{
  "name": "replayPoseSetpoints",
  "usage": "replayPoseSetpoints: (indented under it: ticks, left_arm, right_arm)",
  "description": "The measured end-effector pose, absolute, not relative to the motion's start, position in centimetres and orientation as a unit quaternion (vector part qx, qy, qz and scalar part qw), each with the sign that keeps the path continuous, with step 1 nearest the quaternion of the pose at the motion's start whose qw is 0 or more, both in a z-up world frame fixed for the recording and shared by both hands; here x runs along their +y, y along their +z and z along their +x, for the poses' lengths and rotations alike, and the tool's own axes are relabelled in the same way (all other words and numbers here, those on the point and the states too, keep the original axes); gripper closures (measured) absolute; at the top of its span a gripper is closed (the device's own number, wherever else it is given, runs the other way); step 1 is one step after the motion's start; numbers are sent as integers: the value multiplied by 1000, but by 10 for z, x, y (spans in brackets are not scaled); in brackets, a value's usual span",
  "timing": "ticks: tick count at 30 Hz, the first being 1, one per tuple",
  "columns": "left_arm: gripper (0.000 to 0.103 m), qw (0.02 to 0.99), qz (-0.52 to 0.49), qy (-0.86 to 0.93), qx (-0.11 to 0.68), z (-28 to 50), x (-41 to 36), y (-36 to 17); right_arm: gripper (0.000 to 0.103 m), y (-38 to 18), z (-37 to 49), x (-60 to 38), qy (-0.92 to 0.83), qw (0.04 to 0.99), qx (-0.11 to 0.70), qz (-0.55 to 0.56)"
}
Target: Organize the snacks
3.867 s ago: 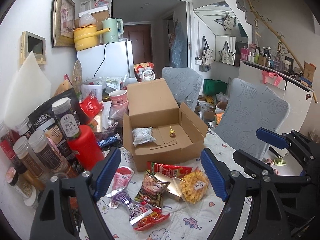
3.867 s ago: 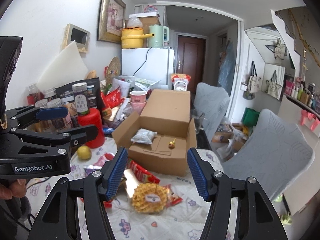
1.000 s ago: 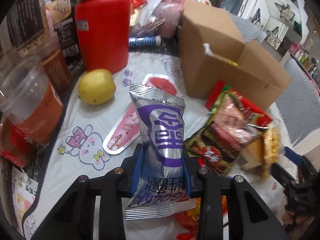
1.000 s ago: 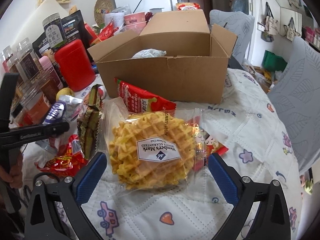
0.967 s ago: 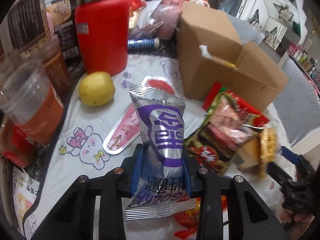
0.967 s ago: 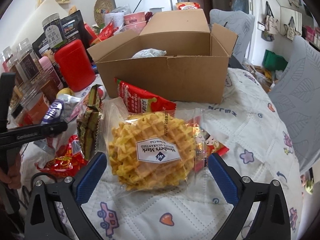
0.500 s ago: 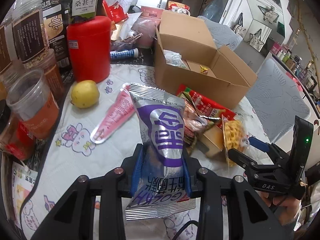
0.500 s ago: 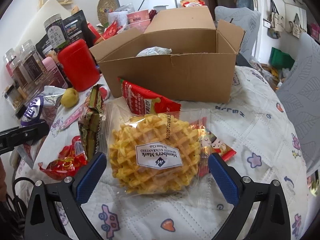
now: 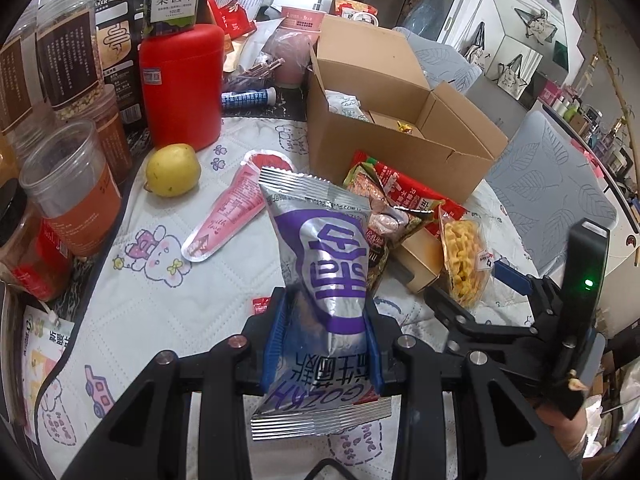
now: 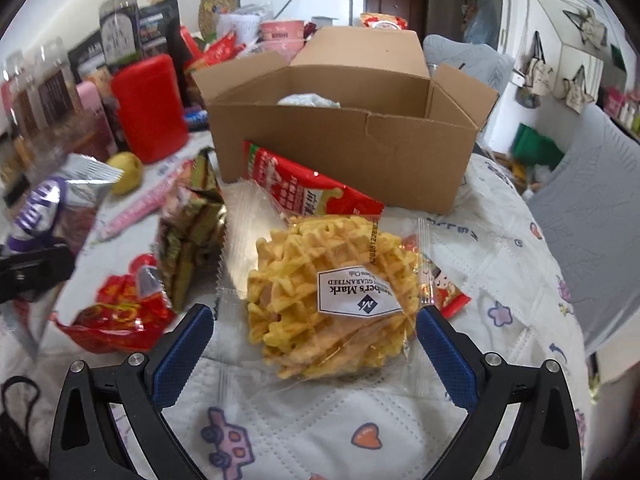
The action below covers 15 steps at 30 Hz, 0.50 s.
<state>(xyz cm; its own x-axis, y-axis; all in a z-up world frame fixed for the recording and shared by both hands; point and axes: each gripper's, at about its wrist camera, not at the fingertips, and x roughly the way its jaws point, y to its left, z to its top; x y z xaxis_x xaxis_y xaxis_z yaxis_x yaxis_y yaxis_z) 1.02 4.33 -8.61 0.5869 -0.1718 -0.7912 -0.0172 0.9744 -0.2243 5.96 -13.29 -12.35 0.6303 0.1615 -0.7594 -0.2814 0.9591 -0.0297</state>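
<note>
My left gripper (image 9: 323, 340) is shut on a silver and purple snack bag (image 9: 320, 256) and holds it up above the table. The bag also shows at the left of the right wrist view (image 10: 48, 200). My right gripper (image 10: 314, 354) is open, its fingers on either side of a wrapped waffle (image 10: 332, 292) lying on the table; the waffle also shows in the left wrist view (image 9: 464, 258). An open cardboard box (image 9: 400, 120) stands behind the snacks, with a white packet (image 9: 344, 104) and a small gold sweet inside. The box also shows in the right wrist view (image 10: 344, 120).
Loose snacks lie before the box: a red packet (image 10: 308, 192), a green-brown packet (image 10: 192, 232), a crumpled red wrapper (image 10: 120, 316), a pink packet (image 9: 228, 216). A lemon (image 9: 173, 170), red canister (image 9: 182, 84) and jars (image 9: 72, 188) crowd the left. A grey chair (image 9: 548, 184) stands right.
My left gripper has lifted the silver and purple bag off the table and drawn back. The right gripper has moved closer around the waffle, still open.
</note>
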Motion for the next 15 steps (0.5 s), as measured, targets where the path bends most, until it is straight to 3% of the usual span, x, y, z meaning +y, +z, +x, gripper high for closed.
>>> replayPoseSetpoints:
  ticks: [7,15]
  left_arm:
    - [69,885,-108,-47,451,11,45,-87]
    - [69,883,-107,-61,452,13,40,-88]
  right_arm:
    - [1,-133,73,-145,99,891,441,-54]
    - [21,-126,69,-168,129,893,430,-4]
